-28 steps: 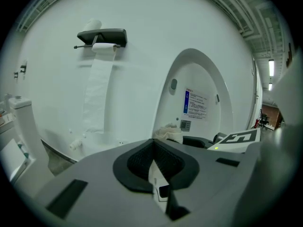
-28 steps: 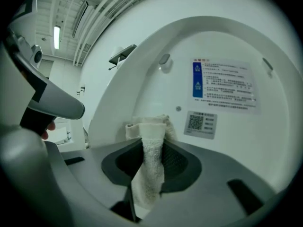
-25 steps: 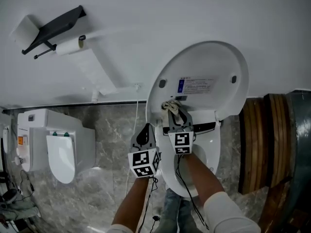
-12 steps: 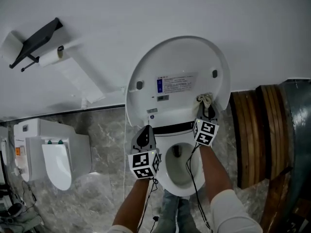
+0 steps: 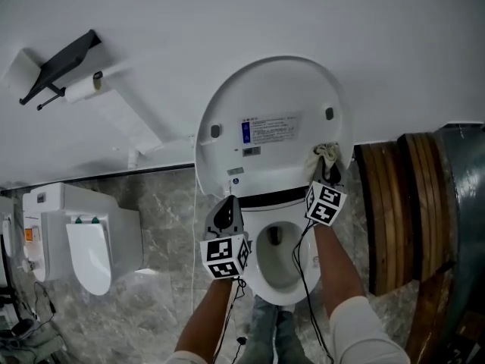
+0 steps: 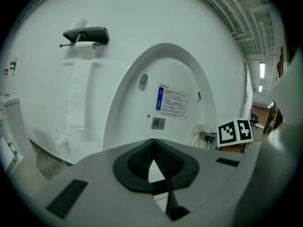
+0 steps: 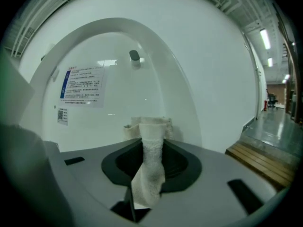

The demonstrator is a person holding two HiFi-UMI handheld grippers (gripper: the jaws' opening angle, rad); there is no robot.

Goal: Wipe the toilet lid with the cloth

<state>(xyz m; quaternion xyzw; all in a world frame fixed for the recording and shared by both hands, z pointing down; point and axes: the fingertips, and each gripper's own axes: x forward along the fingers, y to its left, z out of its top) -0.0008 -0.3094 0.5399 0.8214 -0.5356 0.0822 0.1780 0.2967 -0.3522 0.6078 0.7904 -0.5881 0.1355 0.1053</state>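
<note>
head view: right claw (image 5: 327, 174) clamped on cloth (image 5: 327, 154) against raised toilet lid (image 5: 273, 97); left claw (image 6: 152, 145) together; bowl (image 5: 260, 273) open.

A plain white wall (image 5: 265, 14) carries a black shelf (image 5: 59, 65) with a paper roll (image 5: 82, 88) beneath. The floor (image 5: 163, 203) is grey marbled tile, with wooden slats (image 5: 394, 211) at its right edge.

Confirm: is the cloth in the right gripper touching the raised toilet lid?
Touching. The right gripper view shows the cloth with its front end bunched flat against the lid.
</note>
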